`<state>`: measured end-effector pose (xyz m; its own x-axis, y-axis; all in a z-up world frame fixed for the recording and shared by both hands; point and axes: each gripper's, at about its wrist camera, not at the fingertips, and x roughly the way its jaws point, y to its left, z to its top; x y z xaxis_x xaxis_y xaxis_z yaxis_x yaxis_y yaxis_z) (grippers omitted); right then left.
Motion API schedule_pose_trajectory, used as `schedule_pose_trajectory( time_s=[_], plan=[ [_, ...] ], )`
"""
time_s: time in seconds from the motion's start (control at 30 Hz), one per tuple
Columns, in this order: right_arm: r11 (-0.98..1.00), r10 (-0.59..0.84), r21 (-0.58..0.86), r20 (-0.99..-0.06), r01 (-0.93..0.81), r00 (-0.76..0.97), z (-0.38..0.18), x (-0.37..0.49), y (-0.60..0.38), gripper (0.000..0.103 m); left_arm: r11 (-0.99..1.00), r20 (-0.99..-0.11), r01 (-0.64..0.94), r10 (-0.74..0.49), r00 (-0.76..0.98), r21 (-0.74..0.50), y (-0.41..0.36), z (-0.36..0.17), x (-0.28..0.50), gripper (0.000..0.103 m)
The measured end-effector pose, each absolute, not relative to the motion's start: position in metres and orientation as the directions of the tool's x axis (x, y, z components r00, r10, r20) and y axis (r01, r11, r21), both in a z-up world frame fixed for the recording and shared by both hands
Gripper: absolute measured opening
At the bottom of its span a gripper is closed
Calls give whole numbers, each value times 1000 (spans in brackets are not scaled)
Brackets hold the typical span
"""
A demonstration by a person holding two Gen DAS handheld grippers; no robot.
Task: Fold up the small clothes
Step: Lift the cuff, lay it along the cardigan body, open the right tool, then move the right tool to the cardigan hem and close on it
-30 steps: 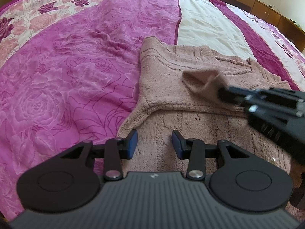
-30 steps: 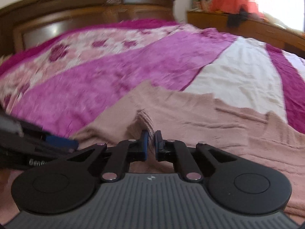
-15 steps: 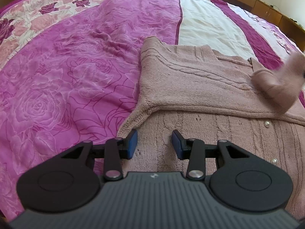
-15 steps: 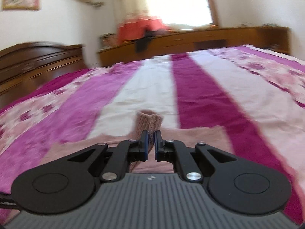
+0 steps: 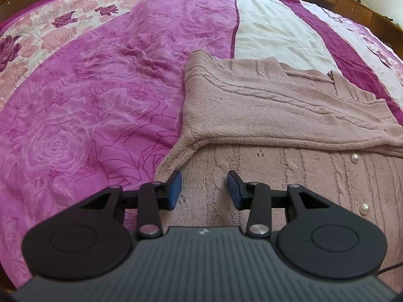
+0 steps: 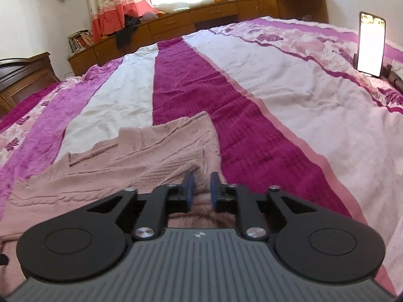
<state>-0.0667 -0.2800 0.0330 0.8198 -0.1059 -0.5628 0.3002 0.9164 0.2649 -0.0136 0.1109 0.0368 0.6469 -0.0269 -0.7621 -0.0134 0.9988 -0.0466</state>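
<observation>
A dusty-pink knitted cardigan [image 5: 252,168] with pearl buttons [image 5: 354,157] lies flat on the bed. Its sleeve [image 5: 277,105] is folded across the body, from the left shoulder towards the right. My left gripper [image 5: 204,188] hovers open over the cardigan's near left edge, holding nothing. In the right wrist view the cardigan [image 6: 126,166] fills the lower left. My right gripper [image 6: 200,186] is open just above the sleeve's end by the cardigan's right edge, its blue pads a short way apart with no cloth pinched between them.
The bed cover [image 5: 88,100] has pink, white and magenta stripes with rose prints. A lit phone on a stand [image 6: 371,44] sits at the bed's far right. Low wooden cabinets [image 6: 201,20] line the wall under the window; a dark headboard [image 6: 22,75] is at left.
My right gripper carried the sleeve cuff from left to right across the cardigan, laid it down and let go. My left gripper has stayed where it was, open.
</observation>
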Motion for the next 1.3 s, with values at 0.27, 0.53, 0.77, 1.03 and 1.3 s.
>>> schedule_pose_trajectory(
  time_s=[0.27, 0.53, 0.77, 1.03, 1.3],
  plan=[
    [947, 109, 312, -541, 79, 834, 68, -113, -265, 51, 998, -753, 36, -66, 655, -57, 107, 52, -36, 42],
    [954, 266, 265, -535, -139, 802, 109, -169, -245, 57, 993, -747, 109, -104, 656, -42, 101, 66, -70, 42],
    [932, 350, 170, -643, -319, 681, 101, -207, -211, 57, 980, -758, 195, -148, 636, -27, 89, 62, -106, 42],
    [841, 417, 135, -778, -524, 469, 66, -233, -162, 57, 968, -773, 248, -177, 609, -26, 80, 48, -129, 42],
    [775, 307, 30, -891, -631, 334, 29, -234, -129, 57, 966, -780, 255, -191, 596, -41, 77, 39, -137, 42]
  ],
)
